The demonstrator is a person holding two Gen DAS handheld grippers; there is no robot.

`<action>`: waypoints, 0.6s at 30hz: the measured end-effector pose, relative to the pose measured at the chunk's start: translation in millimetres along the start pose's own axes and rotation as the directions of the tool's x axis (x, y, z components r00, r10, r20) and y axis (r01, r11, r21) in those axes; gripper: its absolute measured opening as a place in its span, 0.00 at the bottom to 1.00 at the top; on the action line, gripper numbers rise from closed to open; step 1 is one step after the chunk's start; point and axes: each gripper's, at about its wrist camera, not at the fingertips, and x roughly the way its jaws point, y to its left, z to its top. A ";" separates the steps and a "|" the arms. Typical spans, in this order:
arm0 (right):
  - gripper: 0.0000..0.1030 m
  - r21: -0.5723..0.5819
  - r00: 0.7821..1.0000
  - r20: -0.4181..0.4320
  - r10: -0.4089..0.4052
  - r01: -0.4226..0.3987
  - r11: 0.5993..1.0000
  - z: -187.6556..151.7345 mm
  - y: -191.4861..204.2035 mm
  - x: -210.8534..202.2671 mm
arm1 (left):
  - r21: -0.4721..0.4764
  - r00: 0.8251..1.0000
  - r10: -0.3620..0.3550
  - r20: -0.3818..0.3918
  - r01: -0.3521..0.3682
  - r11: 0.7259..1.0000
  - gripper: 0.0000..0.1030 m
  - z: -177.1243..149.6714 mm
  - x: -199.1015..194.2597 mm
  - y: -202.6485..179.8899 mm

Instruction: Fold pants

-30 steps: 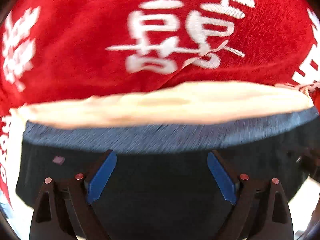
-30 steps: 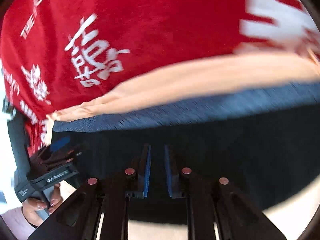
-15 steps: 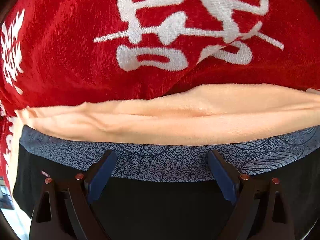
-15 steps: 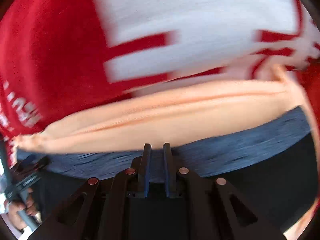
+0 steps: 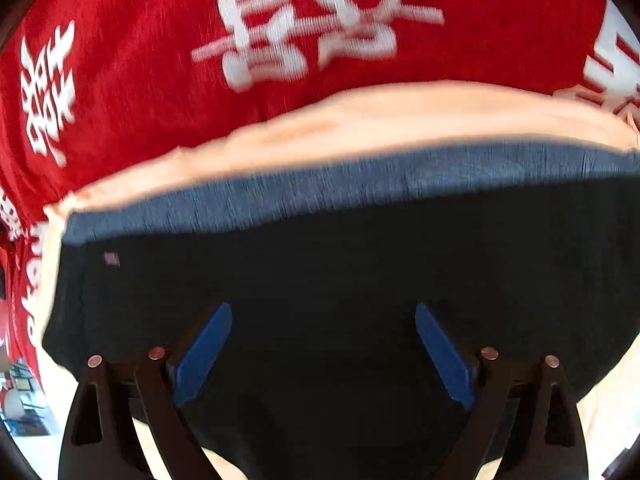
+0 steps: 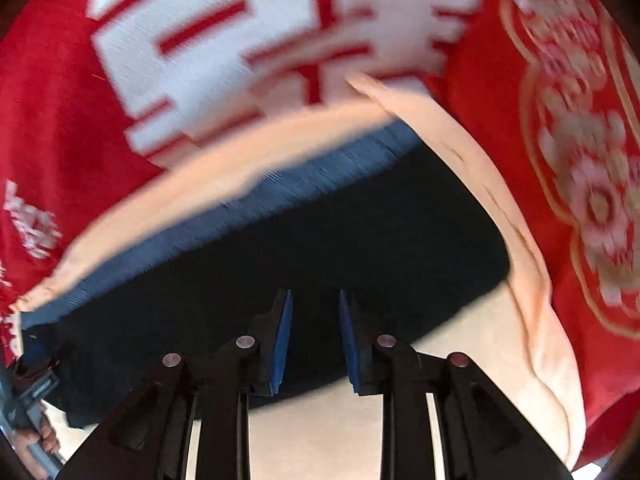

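A red plush blanket with white characters [image 5: 132,92] underlies a peach cloth [image 5: 360,120]. The folded dark navy pants [image 5: 320,264] lie on that cloth. The left gripper [image 5: 323,350] gapes wide, empty; the right gripper [image 6: 315,342], fingers just opening, stands narrowly parted, gripping nothing.

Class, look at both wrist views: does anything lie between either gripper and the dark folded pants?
Nothing visible does. The left gripper, jaws wide, and the right gripper, jaws slightly apart, both hang directly over the dark folded pants, with no object between.
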 end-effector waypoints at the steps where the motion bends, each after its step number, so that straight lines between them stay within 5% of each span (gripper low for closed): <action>1: 0.25 0.010 1.000 -0.015 -0.006 0.006 1.000 -3.4 -6.1 4.2 | -0.017 1.000 -0.002 0.029 0.002 1.000 0.92 -7.5 -3.3 1.7; 9: 0.28 0.148 0.998 -0.037 0.056 -0.050 0.988 -34.4 -29.2 -23.4 | 0.019 0.999 0.016 -0.033 -0.015 1.000 0.92 -0.1 -27.8 11.1; 18: 0.36 0.230 0.964 -0.126 0.232 -0.199 0.952 -93.6 -25.1 -27.9 | 0.115 0.995 -0.090 -0.038 0.094 0.989 0.92 -5.3 -62.0 -67.5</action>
